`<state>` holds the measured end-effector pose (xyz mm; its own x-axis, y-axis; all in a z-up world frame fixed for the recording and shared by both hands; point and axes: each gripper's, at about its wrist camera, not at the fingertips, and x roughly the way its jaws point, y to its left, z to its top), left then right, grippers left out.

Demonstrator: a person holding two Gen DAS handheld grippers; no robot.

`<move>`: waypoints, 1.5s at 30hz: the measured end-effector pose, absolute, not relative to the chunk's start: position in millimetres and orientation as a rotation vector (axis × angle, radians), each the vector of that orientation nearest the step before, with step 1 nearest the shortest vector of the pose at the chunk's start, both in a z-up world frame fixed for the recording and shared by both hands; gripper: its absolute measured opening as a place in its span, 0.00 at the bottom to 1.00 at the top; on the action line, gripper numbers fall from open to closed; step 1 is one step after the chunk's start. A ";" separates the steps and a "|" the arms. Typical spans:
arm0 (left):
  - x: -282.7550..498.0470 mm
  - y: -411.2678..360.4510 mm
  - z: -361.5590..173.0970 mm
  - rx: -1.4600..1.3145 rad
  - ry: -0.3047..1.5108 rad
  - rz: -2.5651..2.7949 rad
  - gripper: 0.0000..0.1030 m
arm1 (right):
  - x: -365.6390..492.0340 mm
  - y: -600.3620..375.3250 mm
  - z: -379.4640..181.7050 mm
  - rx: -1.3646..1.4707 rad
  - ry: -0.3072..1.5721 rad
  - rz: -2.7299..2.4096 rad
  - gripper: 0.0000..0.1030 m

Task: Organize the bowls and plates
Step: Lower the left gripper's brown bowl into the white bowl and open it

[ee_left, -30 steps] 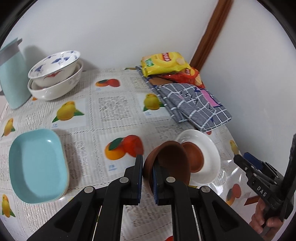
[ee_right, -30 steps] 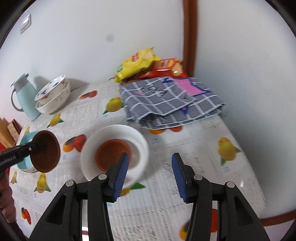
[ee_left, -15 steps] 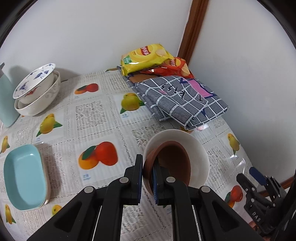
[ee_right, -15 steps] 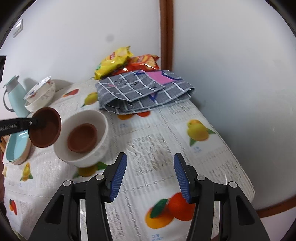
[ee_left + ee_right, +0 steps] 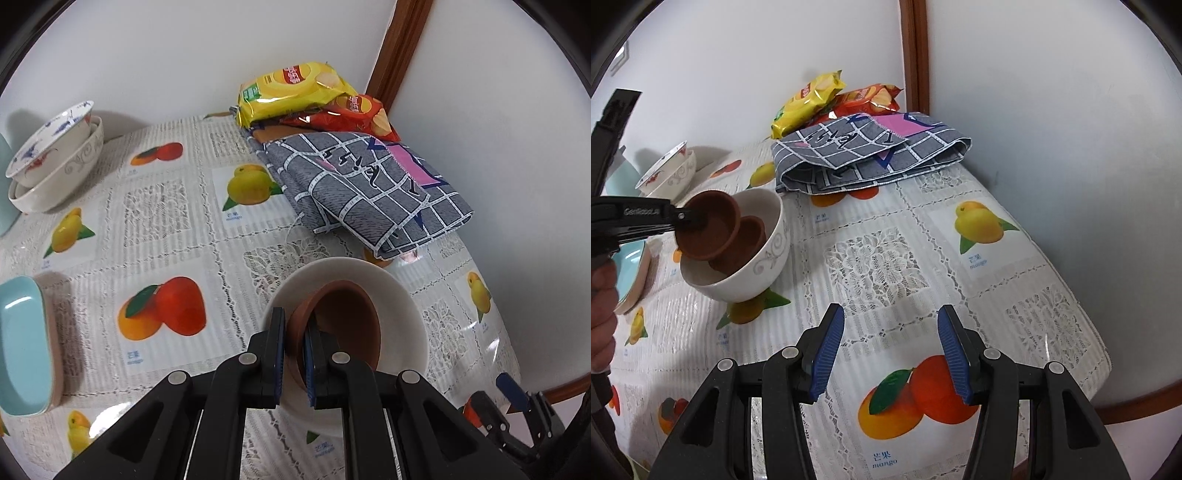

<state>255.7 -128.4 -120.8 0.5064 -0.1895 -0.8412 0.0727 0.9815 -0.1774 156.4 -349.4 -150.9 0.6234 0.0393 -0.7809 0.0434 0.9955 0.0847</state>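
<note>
where cloth (image 5: 369,192) lies, chip bags (image 5: 295,92) behind, stacked bowls (image 5: 51,162) left

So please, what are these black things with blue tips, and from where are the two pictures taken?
They are two hand-held grippers, each with a camera looking along its fingers. The left gripper pinches the rim of a brown bowl, tilted over a white bowl that already holds another brown bowl. The right gripper is open, holding nothing. On the fruit-print tablecloth also lie a grey checked cloth, snack bags, stacked patterned bowls and a light blue dish.
</note>
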 end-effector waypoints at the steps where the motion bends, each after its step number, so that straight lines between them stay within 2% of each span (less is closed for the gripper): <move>1: 256.9 -129.7 -123.0 -0.126 1.033 -0.159 0.09 | 156.5 -349.9 -151.5 0.106 0.899 0.003 0.51; 23: 260.9 -133.9 -139.2 -0.188 1.070 -0.191 0.11 | 149.2 -350.1 -153.7 0.154 0.938 0.038 0.51; 25: 259.9 -133.6 -138.4 -0.191 1.078 -0.203 0.17 | 148.0 -349.0 -149.7 0.156 0.930 0.039 0.51; 26: 259.5 -134.0 -137.8 -0.189 1.080 -0.206 0.24 | 147.9 -348.3 -148.5 0.156 0.929 0.039 0.51; 27: 259.0 -134.9 -137.2 -0.187 1.080 -0.212 0.26 | 147.8 -347.1 -147.6 0.155 0.929 0.040 0.51; 37: 244.0 -132.5 -116.5 -0.148 1.043 -0.234 0.30 | 146.2 -339.4 -138.5 0.177 0.926 0.067 0.51; 39: 240.8 -126.2 -109.0 -0.152 1.027 -0.236 0.42 | 149.1 -338.7 -136.2 0.192 0.922 0.075 0.51; 45: 239.6 -102.7 -104.2 -0.145 1.026 -0.183 0.45 | 165.7 -329.0 -125.5 0.163 0.903 0.078 0.51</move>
<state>239.6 -102.7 -104.2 0.5053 -0.2190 -0.8347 0.0832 0.9751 -0.2055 165.7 -329.0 -125.5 0.6178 0.1356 -0.7746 0.0014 0.9848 0.1736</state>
